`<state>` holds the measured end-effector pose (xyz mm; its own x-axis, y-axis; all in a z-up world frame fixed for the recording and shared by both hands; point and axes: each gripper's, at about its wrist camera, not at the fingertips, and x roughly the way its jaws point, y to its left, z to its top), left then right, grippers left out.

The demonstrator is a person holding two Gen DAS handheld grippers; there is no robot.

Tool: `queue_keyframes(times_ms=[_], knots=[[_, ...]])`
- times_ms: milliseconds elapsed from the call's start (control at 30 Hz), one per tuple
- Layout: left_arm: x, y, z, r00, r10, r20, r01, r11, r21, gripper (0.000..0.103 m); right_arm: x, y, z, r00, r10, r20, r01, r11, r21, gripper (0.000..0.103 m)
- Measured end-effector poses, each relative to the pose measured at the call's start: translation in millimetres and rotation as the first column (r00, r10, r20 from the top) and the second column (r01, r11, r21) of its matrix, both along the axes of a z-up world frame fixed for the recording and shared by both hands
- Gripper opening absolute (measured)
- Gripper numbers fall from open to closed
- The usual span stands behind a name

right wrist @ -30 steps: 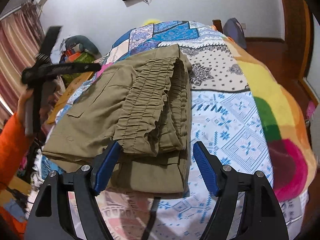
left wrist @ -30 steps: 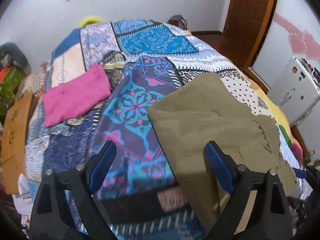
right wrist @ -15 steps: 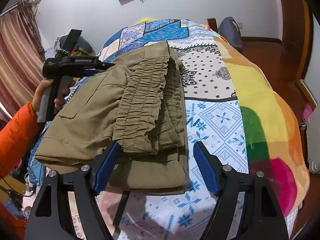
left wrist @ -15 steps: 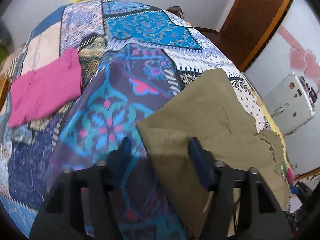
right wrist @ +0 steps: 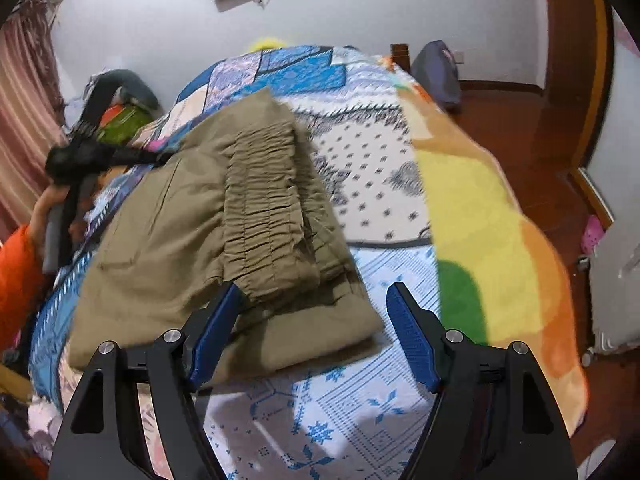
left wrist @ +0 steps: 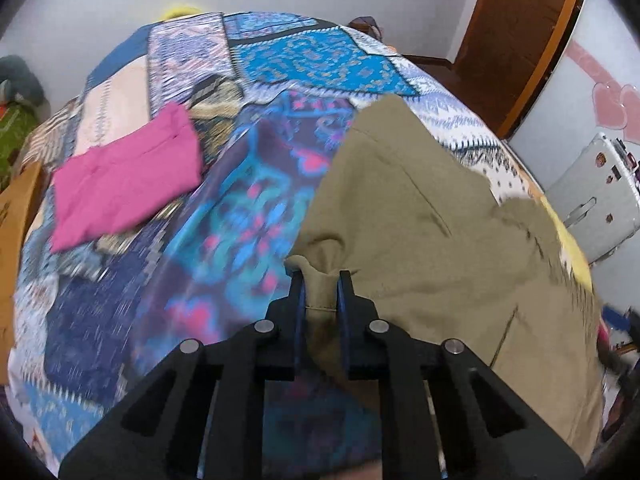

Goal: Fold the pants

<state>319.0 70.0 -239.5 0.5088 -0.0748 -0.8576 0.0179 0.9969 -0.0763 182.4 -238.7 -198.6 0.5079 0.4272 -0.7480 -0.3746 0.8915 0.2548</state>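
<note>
The olive pants point(left wrist: 420, 216) lie folded on the patchwork bed quilt point(left wrist: 304, 52). My left gripper point(left wrist: 321, 277) is closing its jaws on the pants' near left corner, and a bunched pinch of fabric stands between the blue pads. In the right wrist view the same pants point(right wrist: 160, 240) show their gathered elastic waistband point(right wrist: 264, 208) on top. My right gripper point(right wrist: 314, 290) hangs open just above the pants' near right edge, its left fingertip close to the waistband, nothing gripped. The left gripper point(right wrist: 100, 156) appears there at the pants' far left side.
A folded pink cloth point(left wrist: 124, 184) lies on the quilt to the left of the pants. A pale suitcase point(left wrist: 596, 204) stands beside the bed on the right. A person's orange sleeve point(right wrist: 16, 272) is at the bed's left edge. Clutter sits by the curtain.
My left gripper came down onto the pants' corner and its jaws narrowed from wide apart to pinching the fabric. The right gripper drifted sideways over the pants, still open.
</note>
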Motion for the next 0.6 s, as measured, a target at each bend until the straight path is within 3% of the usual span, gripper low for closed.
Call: queue_keyframes(times_ms=[233, 467, 600], knots=[[-73, 19, 13, 0.995, 0.098, 0.009, -0.097, 0.994, -0.044, 0.015, -13, 14, 16, 0.999, 0.042, 0.024, -0.043, 0.998, 0.035, 0.072], [-128, 30, 18, 0.988, 0.153, 0.004, -0.151, 0.983, -0.101, 0.014, -22, 36, -4, 0.997, 0.079, -0.025, -0.079, 0.997, 0.016, 0.072], [-147, 32, 16, 0.989, 0.145, 0.0, -0.145, 0.987, -0.073, 0.014, -21, 38, -16, 0.993, 0.097, -0.062, -0.096, 0.995, 0.028, 0.061]])
